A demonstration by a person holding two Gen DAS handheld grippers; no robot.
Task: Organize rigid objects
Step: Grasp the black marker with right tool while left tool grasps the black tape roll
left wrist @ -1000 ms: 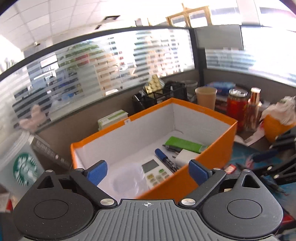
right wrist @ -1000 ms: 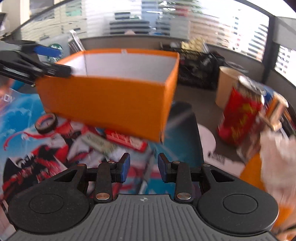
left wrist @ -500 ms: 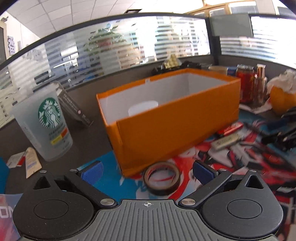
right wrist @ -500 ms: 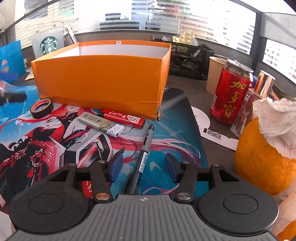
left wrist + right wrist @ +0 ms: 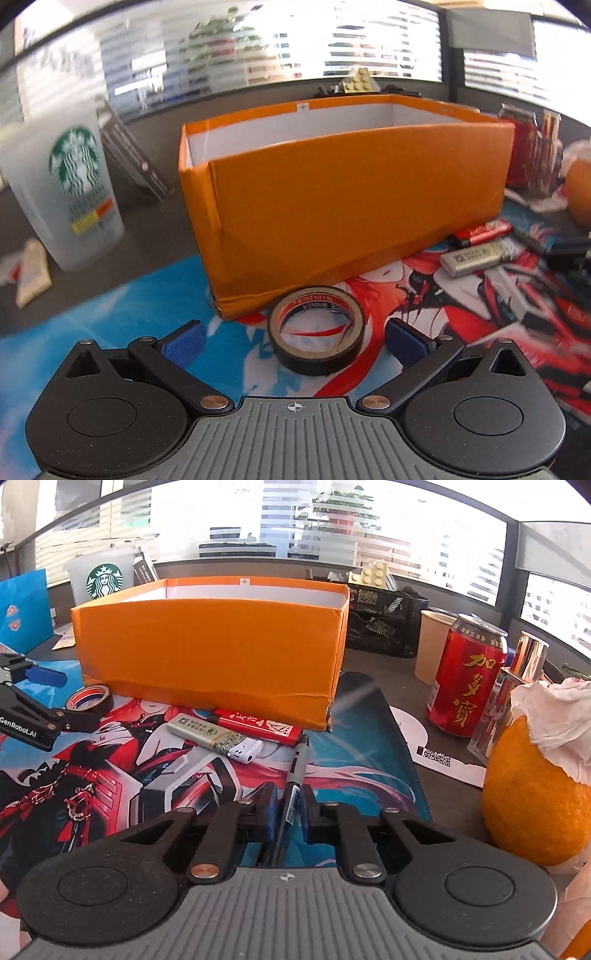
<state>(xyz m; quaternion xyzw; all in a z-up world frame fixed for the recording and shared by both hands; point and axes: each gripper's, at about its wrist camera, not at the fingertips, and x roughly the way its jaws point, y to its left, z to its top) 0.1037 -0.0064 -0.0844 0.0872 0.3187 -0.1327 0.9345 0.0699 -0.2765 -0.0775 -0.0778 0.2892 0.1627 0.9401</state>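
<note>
An open orange box stands on a printed desk mat. In front of its near corner lies a black tape roll, flat on the mat. My left gripper is open wide, low over the mat, with the roll between its blue fingertips and not touching them. My right gripper is shut on a black marker pen that lies pointing toward the box. A red lighter and a silver lighter lie beside the box.
A Starbucks cup stands left of the box. On the right are a red drink can, a paper cup, a shiny bottle and an orange topped with tissue. A black mesh organiser sits behind the box.
My left gripper came down from above the box to the mat around the tape roll. My right gripper moved onto the marker and closed on it.
</note>
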